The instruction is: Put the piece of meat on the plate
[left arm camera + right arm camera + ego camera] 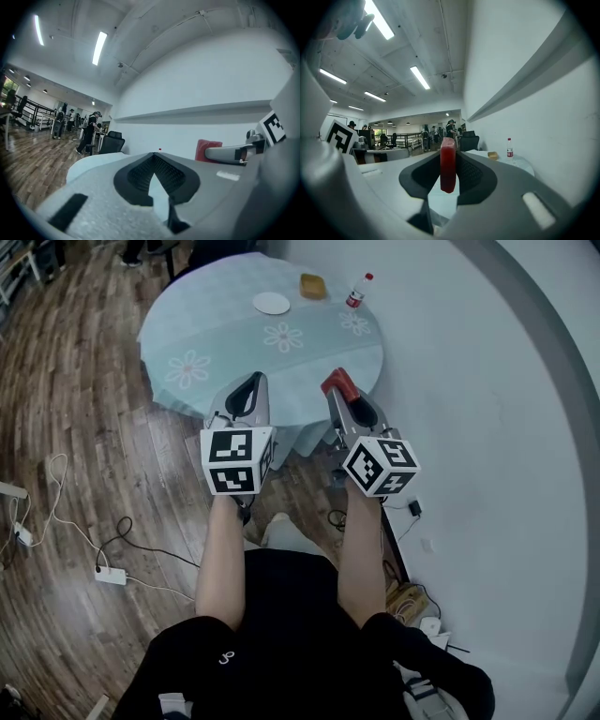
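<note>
- Left gripper (251,379): level, over the table's near edge. Jaws together at the tips, nothing between them.
- Table (216,343): round, with a pale flowered cloth.
- Plate (272,304): white and bare, near the far edge, well apart from both grippers.
- Block (313,286): brown, at the far edge, near the plate's right.
- Right gripper (343,397): level, beside the left one. Jaws partly apart, clamped on the meat (447,173), a red slab on edge between the pads, its end past the tips.
- Bottle (354,292): red cap, at the far right edge.
- Step, as judged: carrying the meat to the plate. Grip firmly, reach across to above the plate's middle and lower until the meat is close. Only then part the jaws, clear of block and bottle.
</note>
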A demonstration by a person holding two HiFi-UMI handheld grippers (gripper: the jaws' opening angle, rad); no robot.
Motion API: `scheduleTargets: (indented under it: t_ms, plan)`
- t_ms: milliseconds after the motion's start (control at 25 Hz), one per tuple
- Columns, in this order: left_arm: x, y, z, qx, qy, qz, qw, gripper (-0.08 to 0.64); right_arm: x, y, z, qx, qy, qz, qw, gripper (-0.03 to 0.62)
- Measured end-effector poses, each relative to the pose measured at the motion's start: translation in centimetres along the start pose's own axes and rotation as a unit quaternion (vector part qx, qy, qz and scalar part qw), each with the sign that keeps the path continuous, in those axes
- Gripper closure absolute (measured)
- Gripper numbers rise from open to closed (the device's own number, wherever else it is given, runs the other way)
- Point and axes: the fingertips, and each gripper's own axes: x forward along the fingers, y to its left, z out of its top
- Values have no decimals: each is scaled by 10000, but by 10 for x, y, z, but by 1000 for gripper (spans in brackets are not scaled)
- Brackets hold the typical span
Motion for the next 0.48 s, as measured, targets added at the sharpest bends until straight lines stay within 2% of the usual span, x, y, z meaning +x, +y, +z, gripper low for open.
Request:
scheduleTargets:
  t_ms: [200,480]
  plan:
    - [11,3,-6,-49,44,22,10000,568,7,-10,-4,-11,61,-19,10000,489]
    - [44,20,-6,178,84,201,9996,568,48,-31,-4,177,-87,87,9998,491]
